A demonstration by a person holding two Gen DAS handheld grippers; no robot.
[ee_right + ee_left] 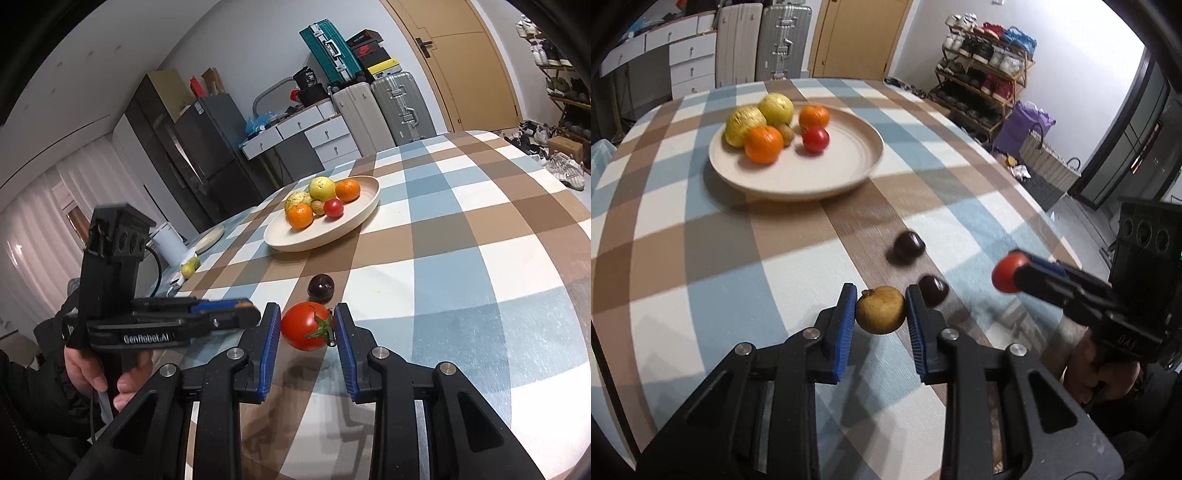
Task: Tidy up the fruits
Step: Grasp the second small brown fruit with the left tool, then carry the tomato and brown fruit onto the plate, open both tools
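Right now a brownish-yellow fruit (881, 309) sits clamped between the blue pads of the left hand-held gripper (880, 308), lifted a little above the surface (701, 258), which wears a checked cloth of blue, brown and white. Over on the other side, the right hand-held gripper (303, 325) is closed on a red tomato (306, 325), its green stalk turned toward the right-hand pad; in the left wrist view that same tomato (1009, 272) shows at the tip of the right hand-held gripper (1015, 275), held above the surface and off to the right of the left one. Just beyond the left hand-held gripper's right finger lies a dark plum (933, 290), and a second dark plum (909, 246) lies a bit farther ahead; one dark plum (321, 287) also lies directly ahead of the tomato in the right wrist view. Farther ahead of both hand-held grippers stands a cream plate (849, 173) carrying two oranges, two yellow-green fruits, a small brownish fruit and a small red tomato (815, 139). Past the far edge of the surface stand suitcases (384, 107), a set of white drawers (690, 62) and a wooden door (465, 62), with a shoe rack (982, 74) off to the right.
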